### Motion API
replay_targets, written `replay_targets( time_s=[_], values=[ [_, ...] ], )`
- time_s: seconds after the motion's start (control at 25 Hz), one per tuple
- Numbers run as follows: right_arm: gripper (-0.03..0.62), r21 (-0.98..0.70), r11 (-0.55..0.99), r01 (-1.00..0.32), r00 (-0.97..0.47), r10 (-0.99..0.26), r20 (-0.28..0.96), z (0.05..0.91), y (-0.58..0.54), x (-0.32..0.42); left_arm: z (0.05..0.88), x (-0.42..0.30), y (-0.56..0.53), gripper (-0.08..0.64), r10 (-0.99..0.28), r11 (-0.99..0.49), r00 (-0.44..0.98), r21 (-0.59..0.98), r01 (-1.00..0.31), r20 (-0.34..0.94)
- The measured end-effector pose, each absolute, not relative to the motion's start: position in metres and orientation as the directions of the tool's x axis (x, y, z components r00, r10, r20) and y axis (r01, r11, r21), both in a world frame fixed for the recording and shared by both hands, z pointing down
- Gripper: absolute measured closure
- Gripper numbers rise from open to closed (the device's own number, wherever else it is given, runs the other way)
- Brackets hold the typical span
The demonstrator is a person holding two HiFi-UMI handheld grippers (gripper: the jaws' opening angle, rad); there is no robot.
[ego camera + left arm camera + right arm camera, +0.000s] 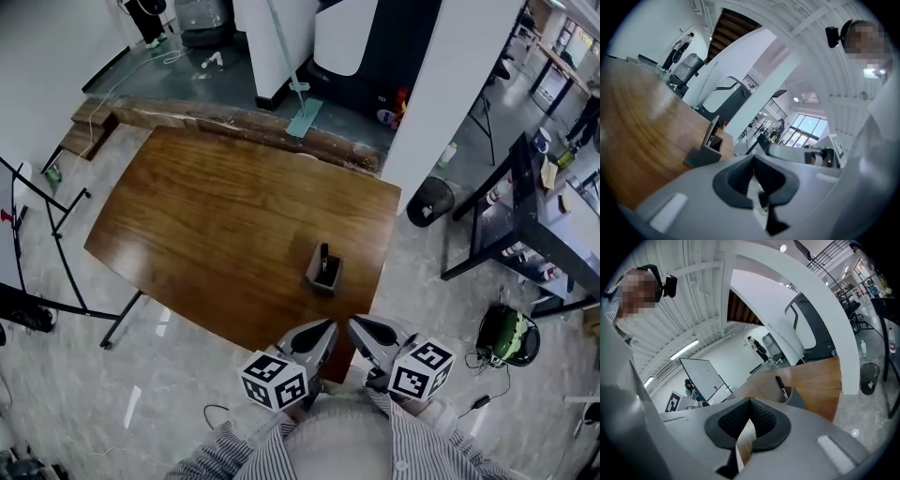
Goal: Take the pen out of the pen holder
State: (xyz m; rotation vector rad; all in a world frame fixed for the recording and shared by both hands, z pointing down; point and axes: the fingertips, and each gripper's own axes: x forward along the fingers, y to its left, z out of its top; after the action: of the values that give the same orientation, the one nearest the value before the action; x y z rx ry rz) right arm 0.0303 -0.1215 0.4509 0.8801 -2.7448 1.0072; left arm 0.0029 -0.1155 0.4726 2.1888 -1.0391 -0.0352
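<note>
Looks light, stiff, slick: best pinched at pen (780, 383) top above pen holder (319, 277), with left claw (752, 158) and right claw (750, 400) both closed, empty.

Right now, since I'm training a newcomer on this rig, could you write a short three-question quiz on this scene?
1. True or false: the pen stands in the pen holder.
2. Where on the table is the pen holder? A) far-left corner B) near the edge by the claws C) far-right corner
3. Fill in: the left claw and right claw are both ____ and empty.
Key: 1 true; 2 B; 3 shut.
</note>
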Motion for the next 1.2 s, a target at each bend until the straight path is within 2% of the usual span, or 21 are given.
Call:
replay_targets(
  time_s=[0.72,1.2],
  values=[
    [0.592,-0.537,0.655,-0.532,-0.847,-0.406,0.344,0.471,-0.149,0.032,0.491,0.003,-0.134,0.552,-0.705,-0.361,0.657,0.662,-0.657,0.267],
    [0.592,-0.506,0.736,-0.451,-0.884,-0.29,0.366,0.487,-0.184,0.016,0.507,-0.007,-0.164,0.552,-0.773,-0.257,0.579,0.706,-0.66,0.259]
  ],
)
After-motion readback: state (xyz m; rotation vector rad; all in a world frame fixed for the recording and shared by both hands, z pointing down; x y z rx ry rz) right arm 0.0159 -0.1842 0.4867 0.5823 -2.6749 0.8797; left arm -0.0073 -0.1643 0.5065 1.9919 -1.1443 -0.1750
